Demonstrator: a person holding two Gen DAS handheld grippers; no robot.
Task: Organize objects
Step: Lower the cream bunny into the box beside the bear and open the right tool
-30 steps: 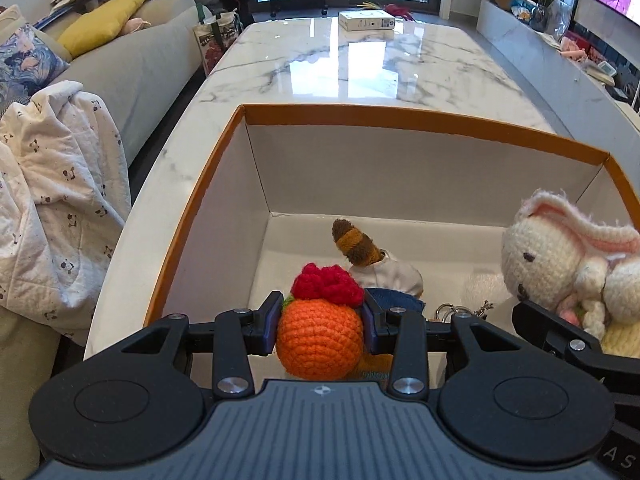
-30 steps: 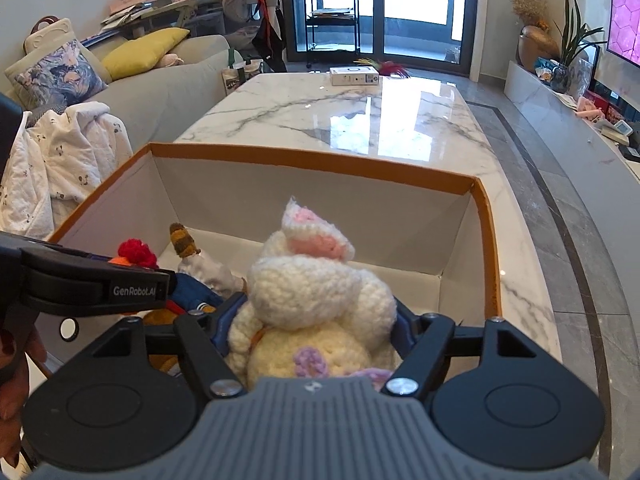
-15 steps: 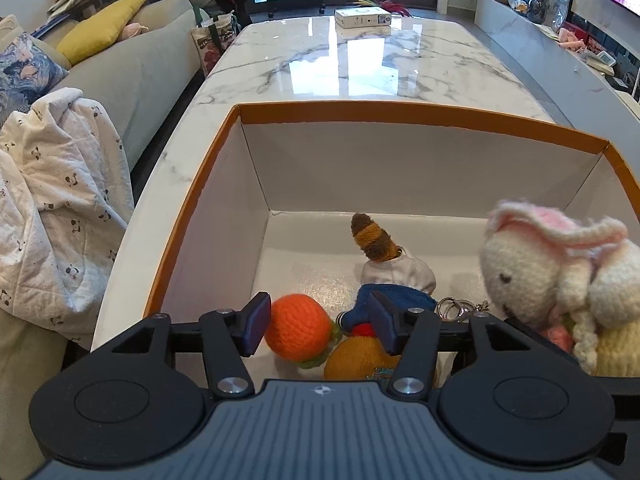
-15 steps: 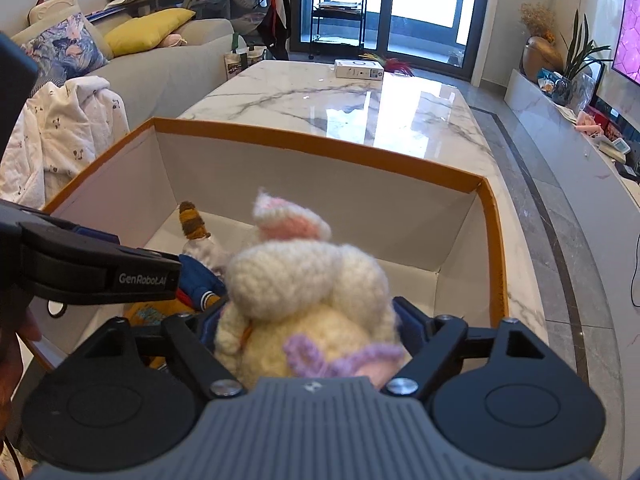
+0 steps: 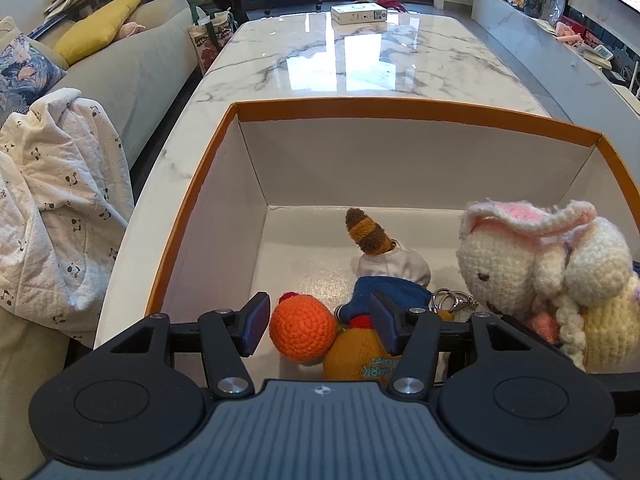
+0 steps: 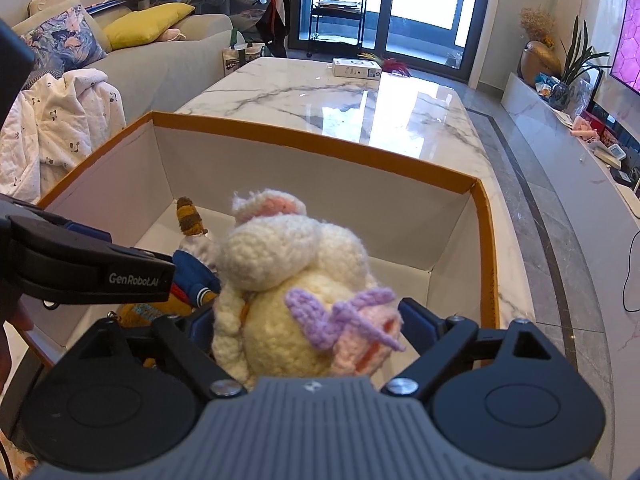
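An open box with an orange rim [image 5: 360,106] [image 6: 320,148] stands on the marble table. On its white floor lies an orange crochet ball [image 5: 303,332], leaning on a yellow plush [image 5: 360,356] that wears a blue garment [image 5: 390,290] and has a striped tail. My left gripper [image 5: 320,326] hangs open just above the ball, touching nothing. A cream crochet bunny [image 6: 288,292] [image 5: 540,272] with pink ears and a purple bow sits at the box's right side. It is between the jaws of my right gripper [image 6: 308,328], which are opening, and the right pad [image 6: 418,322] stands off the bunny.
A keyring [image 5: 450,300] lies beside the plush. A sofa with a yellow cushion [image 5: 98,34] and a printed blanket [image 5: 52,208] runs along the table's left. A white carton [image 5: 358,13] sits at the table's far end. A hand [image 6: 10,344] shows at the left edge.
My left gripper opened and let the orange ball go; it now lies on the box floor. My right gripper's jaws have spread apart from the bunny, which has settled lower.
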